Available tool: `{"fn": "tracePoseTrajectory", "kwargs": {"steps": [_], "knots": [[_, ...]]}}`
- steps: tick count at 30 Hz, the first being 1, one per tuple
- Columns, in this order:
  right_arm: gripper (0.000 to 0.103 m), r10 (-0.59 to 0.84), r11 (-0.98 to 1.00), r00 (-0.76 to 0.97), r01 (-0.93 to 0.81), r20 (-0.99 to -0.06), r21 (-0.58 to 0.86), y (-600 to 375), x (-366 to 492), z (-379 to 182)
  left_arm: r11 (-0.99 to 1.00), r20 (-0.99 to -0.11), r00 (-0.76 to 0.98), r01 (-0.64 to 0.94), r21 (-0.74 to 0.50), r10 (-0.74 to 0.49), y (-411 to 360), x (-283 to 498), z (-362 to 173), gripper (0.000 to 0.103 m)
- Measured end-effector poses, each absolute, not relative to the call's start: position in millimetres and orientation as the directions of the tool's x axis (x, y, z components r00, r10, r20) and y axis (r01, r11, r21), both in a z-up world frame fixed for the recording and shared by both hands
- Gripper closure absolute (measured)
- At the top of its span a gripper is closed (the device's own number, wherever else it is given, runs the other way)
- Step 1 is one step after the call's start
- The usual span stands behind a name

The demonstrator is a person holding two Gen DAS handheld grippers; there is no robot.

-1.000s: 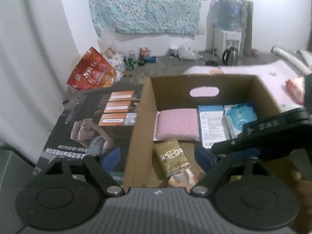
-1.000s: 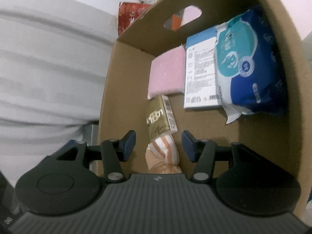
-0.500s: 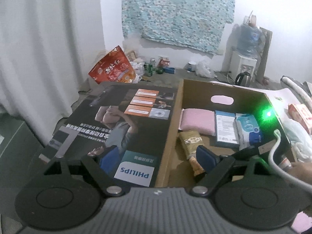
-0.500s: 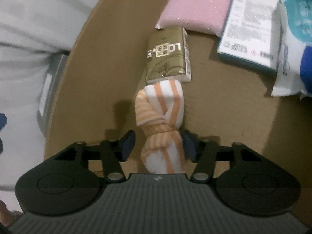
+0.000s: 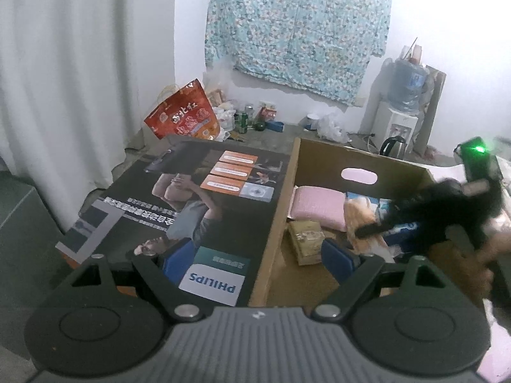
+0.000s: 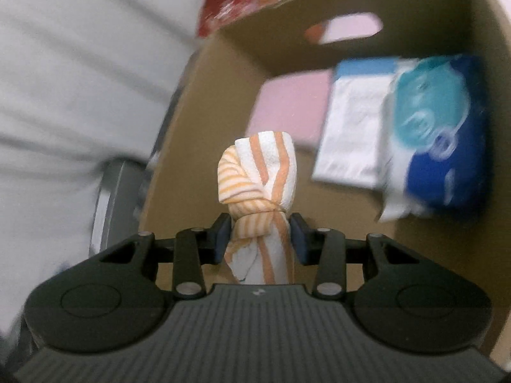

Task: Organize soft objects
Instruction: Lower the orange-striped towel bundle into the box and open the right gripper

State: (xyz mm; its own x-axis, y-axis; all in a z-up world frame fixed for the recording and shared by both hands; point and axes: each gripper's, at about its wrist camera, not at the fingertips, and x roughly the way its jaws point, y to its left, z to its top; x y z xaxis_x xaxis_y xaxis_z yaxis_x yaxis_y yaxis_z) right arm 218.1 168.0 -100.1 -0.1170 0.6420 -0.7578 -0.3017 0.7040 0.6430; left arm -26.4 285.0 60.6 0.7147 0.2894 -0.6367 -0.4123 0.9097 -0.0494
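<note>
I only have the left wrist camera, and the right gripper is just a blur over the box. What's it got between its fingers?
Observer: A knotted striped cloth, white with orange stripes. The right gripper is closing its jaws on it just below the knot.
Operator: What is that gripper hiding from me on that side of the box?
Observer: A blue pack with a teal label lies by the box side wall, overlapping a white packet.
</note>
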Motion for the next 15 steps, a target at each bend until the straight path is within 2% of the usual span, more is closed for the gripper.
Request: {"fn": "tracePoseTrajectory", "kwargs": {"steps": [8, 15], "knots": [[0.064, 0.559, 0.768, -0.151, -0.276, -0.815, 0.578, 209.9, 215.0, -148.9, 0.906, -0.644, 0.71, -0.419, -0.061, 0.285, 282.5, -30.4, 58.1, 0.015], [0.063, 0.594, 0.735, -0.215, -0.246, -0.775, 0.631, 226.3, 204.3, -160.2, 0.899, -0.655, 0.697, -0.433, -0.062, 0.291, 284.8, -30.0, 55.3, 0.015]]}}
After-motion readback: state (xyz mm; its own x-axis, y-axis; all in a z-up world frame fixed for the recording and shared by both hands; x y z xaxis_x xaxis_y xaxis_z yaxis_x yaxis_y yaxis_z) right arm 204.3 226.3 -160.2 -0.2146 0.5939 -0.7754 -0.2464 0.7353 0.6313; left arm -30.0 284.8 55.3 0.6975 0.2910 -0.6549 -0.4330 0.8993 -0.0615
